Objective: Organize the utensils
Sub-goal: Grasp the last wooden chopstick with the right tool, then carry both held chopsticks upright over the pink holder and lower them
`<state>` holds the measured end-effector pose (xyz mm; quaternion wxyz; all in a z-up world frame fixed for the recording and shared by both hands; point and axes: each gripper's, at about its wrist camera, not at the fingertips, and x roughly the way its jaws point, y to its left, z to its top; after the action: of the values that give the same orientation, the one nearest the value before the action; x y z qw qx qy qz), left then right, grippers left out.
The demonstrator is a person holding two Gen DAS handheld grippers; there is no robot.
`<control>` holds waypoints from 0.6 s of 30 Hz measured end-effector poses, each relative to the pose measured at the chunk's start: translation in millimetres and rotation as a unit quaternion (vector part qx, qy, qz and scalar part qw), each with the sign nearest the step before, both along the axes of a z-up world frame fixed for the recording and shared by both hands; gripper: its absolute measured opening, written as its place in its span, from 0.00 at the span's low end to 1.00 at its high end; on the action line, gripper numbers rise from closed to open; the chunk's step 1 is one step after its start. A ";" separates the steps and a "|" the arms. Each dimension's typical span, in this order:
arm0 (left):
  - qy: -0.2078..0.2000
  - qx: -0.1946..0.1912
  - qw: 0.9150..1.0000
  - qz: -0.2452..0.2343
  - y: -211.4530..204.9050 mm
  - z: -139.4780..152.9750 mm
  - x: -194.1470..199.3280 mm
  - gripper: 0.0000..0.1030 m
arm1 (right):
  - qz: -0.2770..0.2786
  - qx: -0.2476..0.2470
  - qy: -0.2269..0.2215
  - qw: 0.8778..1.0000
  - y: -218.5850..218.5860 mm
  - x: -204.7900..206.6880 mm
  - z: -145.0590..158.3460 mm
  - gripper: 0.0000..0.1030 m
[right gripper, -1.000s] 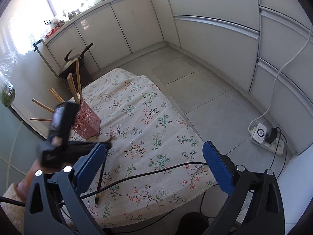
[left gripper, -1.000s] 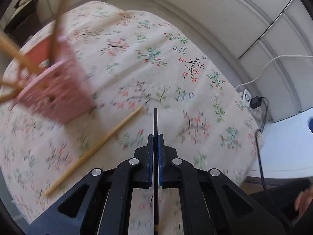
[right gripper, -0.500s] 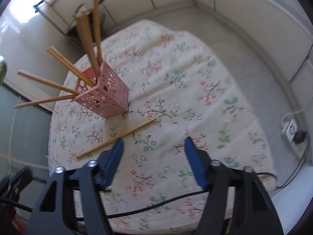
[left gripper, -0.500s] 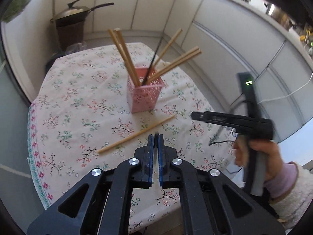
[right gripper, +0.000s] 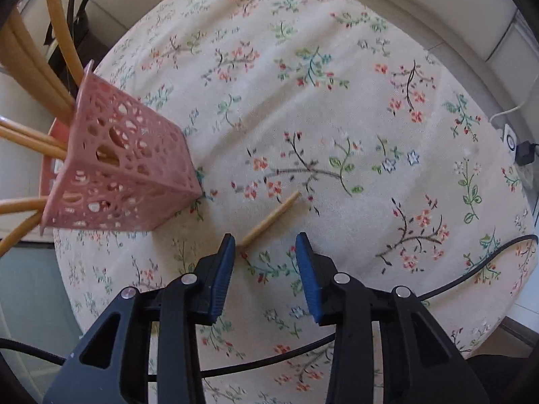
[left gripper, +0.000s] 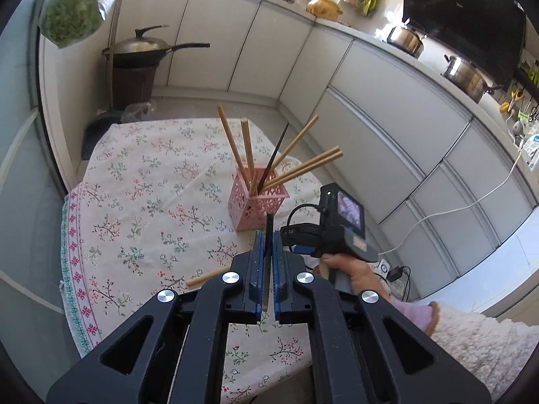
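The pink basket (right gripper: pixel 118 165) stands on the left of the counter (right gripper: pixel 337 107), seven sticks inside. One light, stiff, thin wooden chopstick (right gripper: pixel 269 219) lies right of it; grab its middle. The right claw (right gripper: pixel 264 252), half spread, has been closing, not yet pinching. The left claw (left gripper: pixel 267 245) pinches one dark chopstick (left gripper: pixel 269 229).
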<state>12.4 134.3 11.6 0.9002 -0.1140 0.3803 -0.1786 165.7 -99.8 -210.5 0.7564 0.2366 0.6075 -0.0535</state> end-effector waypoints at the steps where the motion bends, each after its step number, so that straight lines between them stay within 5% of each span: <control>1: -0.003 -0.002 1.000 0.001 1.2 1.1 -0.4 0.04 | -0.009 -0.001 -0.003 1.000 1.5 0.4 0.1 0.39; 5: -0.006 -0.003 1.000 0.001 1.2 1.8 0.7 0.04 | -0.027 -0.029 -0.009 0.999 12.4 -1.6 0.3 0.37; 7: -0.007 -0.003 1.000 0.000 1.0 1.6 0.4 0.04 | -0.022 -0.061 -0.016 0.998 19.9 -5.4 -0.1 0.24; 12: -0.011 -0.007 1.000 0.003 4.9 4.0 -2.5 0.04 | -0.033 -0.004 -0.050 0.998 -6.8 -20.2 -2.5 0.06; 18: -0.017 -0.012 1.000 0.006 2.6 7.0 -3.1 0.04 | 0.013 0.006 -0.167 0.986 -36.9 -58.1 35.9 0.05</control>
<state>9.3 136.9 18.6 0.9063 -0.1238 0.3619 -0.1800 107.6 -136.7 -174.6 0.8467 0.2388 0.4756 0.0005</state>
